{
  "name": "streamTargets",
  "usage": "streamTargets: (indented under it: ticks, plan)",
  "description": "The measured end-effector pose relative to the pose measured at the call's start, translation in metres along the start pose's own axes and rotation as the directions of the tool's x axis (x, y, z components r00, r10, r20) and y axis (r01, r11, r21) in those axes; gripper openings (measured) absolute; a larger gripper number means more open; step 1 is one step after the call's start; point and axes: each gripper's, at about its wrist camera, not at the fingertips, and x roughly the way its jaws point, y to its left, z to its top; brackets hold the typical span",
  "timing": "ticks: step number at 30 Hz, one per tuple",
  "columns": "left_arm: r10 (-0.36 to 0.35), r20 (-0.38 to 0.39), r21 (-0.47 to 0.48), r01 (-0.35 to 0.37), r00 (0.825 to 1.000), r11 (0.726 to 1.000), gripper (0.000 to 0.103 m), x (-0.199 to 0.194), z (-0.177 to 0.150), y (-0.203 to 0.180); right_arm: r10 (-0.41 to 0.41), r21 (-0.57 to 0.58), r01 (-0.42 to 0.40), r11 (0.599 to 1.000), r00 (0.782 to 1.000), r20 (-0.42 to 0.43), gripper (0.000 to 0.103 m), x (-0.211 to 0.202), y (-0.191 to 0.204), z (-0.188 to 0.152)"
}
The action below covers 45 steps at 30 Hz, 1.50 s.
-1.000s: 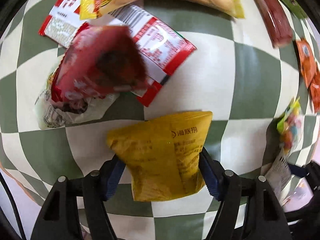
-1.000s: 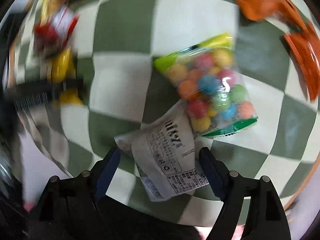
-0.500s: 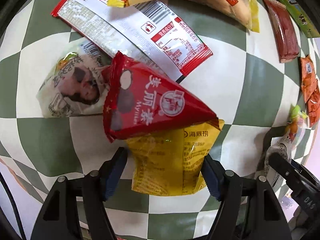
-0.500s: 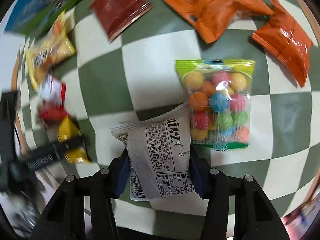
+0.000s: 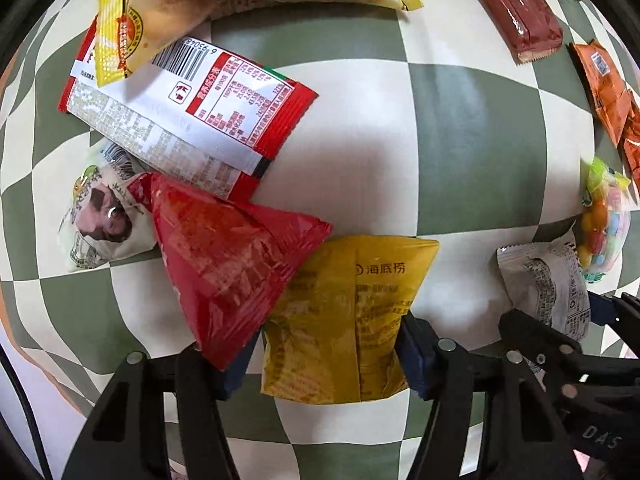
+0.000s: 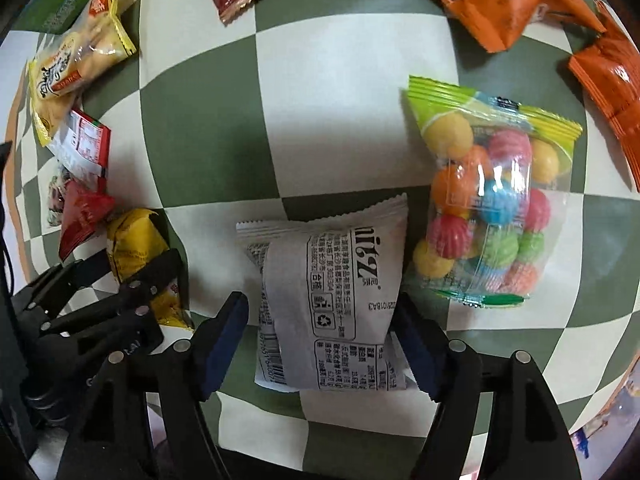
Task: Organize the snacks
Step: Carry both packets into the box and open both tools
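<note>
- left gripper (image 5: 328, 354) has just been closing, pads pinching the yellow snack pouch (image 5: 344, 312) at bottom center, red triangular pack (image 5: 228, 272) overlapping its left side
- right gripper (image 6: 320, 344) has just been opening, blue pads flanking the grey wafer packet (image 6: 332, 300), left one clearly apart; gumball bag (image 6: 488, 196) lying just right

Grey snack packet (image 6: 332, 304) between parted jaws, beside candy bag (image 6: 488, 208).
</note>
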Motion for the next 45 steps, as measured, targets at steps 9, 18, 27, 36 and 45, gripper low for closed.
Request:
streamTargets:
  ticks: [9,18,27,36,45]
  plan:
    - [0.005,0.01,0.001,-0.005,1.0,1.0,0.055,-0.031,-0.01,0.013,-0.038,-0.027,0.038,0.999,0.999,0.032,0.057,0.016,0.027,0.04]
    - [-0.021,0.045,-0.004,0.021,0.999,1.0,0.052,-0.058,-0.021,0.022,0.026,-0.044,-0.024,0.999,0.999,0.045,0.053,0.001,0.031,0.044]
    - [-0.065,0.131,0.021,0.062,0.989,0.998,0.052,-0.121,-0.034,0.024,0.108,-0.104,-0.097,0.99,0.988,0.109,0.052,-0.066,0.024,0.023]
    - [-0.157,0.227,0.015,0.158,0.961,0.987,0.052,-0.209,-0.037,0.031,0.225,-0.128,-0.202,0.971,0.953,0.204,0.052,-0.147,-0.003,0.02]
    - [-0.22,0.353,0.015,0.229,0.909,0.973,0.052,-0.281,0.039,0.034,0.314,-0.16,-0.273,0.949,0.87,0.38,0.052,-0.231,0.007,0.074]
